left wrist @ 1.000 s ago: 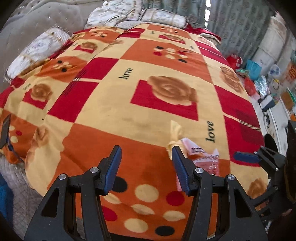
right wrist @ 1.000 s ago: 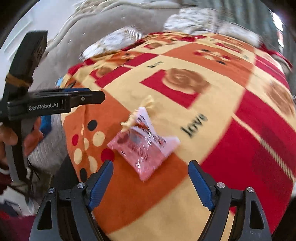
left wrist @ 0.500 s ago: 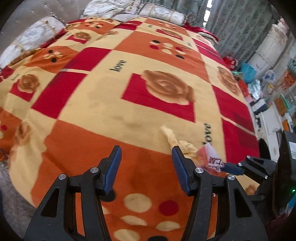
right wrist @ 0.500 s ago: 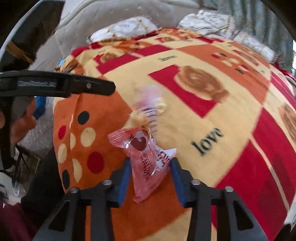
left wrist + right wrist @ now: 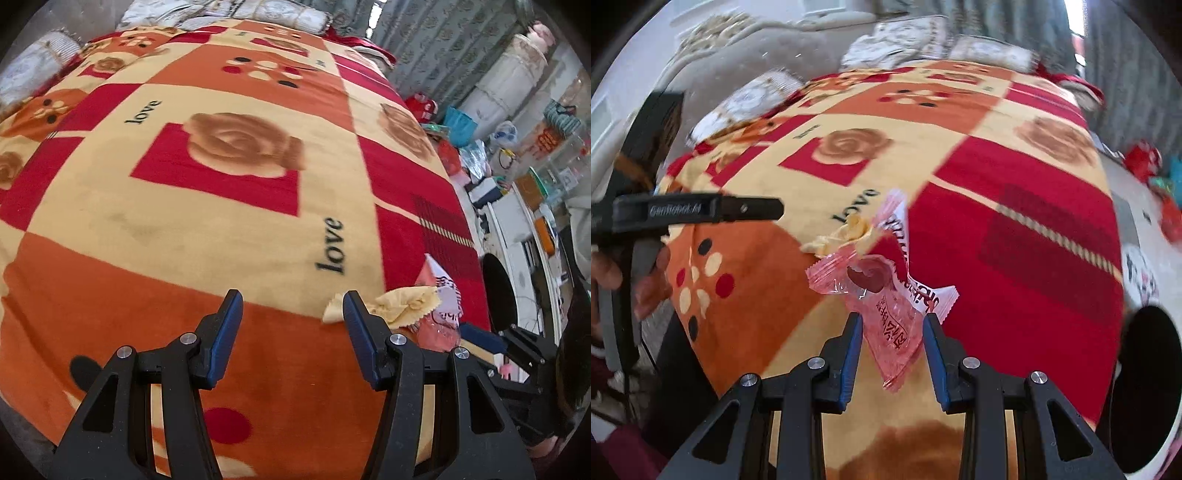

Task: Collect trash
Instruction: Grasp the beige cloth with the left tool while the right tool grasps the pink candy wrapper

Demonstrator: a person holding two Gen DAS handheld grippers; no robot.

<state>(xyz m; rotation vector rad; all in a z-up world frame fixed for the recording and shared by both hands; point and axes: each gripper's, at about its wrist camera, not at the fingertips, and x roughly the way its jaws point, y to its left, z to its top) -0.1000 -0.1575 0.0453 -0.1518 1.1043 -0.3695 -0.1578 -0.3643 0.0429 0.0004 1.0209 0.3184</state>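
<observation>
Now my right gripper [image 5: 891,328], jaws pinching the pink wrapper [image 5: 886,295] above the bed [image 5: 1015,221], left gripper [image 5: 291,314] jaws spread, empty.

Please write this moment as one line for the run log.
task: collect trash | right claw: shut on pink wrapper, yellow wrapper attached | left claw: open, empty | surface: blanket
</observation>
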